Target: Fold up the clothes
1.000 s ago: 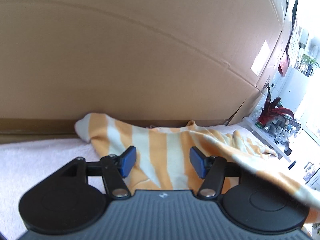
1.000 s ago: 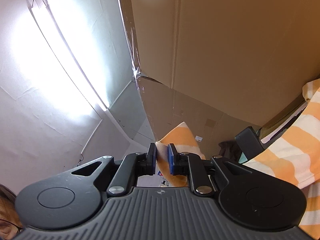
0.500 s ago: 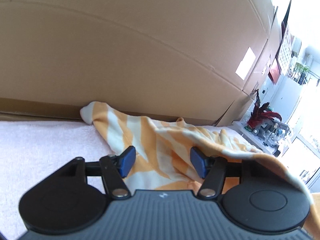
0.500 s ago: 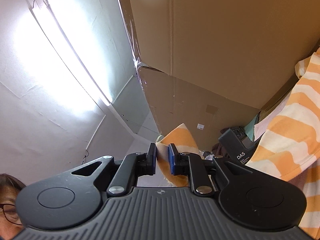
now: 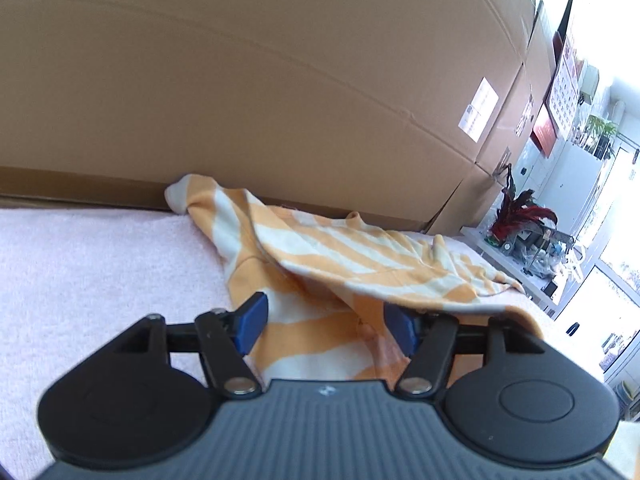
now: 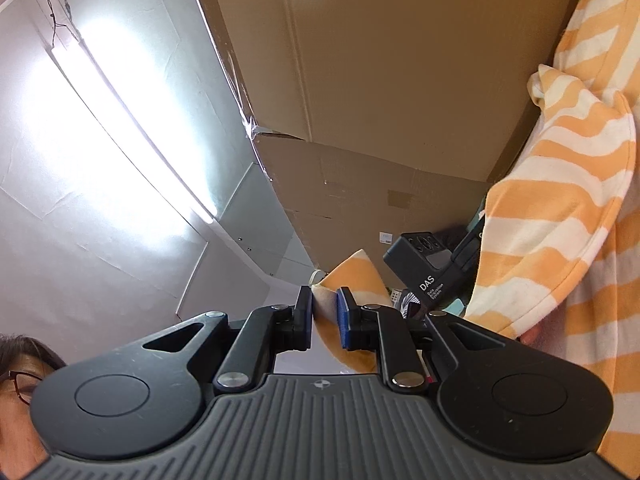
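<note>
Shirt (image 5: pixel 360 256) under opening left tongs (image 5: pixel 326 322), unpinched | right tongs (image 6: pixel 325 308) clamp its edge

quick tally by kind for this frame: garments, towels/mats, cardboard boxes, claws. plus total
Striped garment: 1, orange and cream, partly lifted
Pink towel under it: 1
Cardboard boxes: 2 at least, stacked behind the towel; the full count can't be told
Claws: 2; left claw opening, pressing on nothing; right claw shut on the garment's edge
Total: 6
</note>
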A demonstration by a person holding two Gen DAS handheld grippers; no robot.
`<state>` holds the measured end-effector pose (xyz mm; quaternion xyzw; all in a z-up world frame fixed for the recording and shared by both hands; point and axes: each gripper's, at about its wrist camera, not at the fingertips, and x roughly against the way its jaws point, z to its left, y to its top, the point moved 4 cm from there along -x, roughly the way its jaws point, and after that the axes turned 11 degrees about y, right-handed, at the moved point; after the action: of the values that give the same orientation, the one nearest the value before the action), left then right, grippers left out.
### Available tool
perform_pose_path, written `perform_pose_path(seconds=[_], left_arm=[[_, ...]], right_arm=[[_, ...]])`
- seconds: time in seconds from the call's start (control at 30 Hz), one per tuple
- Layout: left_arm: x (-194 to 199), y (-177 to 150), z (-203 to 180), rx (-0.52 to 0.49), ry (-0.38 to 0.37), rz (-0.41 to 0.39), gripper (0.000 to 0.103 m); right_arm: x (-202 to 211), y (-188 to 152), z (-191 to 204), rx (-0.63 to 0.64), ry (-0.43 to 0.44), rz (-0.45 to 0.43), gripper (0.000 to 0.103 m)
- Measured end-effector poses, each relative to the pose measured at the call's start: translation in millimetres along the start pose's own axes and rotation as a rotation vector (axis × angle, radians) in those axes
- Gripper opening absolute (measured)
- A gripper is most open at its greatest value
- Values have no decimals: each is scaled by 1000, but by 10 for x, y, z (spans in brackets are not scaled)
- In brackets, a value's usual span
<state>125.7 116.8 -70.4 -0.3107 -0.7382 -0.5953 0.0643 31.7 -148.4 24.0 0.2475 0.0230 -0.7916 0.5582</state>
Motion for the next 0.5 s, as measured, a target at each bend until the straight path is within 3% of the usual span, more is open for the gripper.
perform_pose_path(seconds=[0.23, 0.5], left_arm=[[66, -40, -17, 9, -1, -37, 66], [176, -71, -61, 0, -9, -81, 71]], right_arm=[[181, -13, -104, -25, -24, -28, 16], [248, -95, -115, -21, -19, 2, 16]])
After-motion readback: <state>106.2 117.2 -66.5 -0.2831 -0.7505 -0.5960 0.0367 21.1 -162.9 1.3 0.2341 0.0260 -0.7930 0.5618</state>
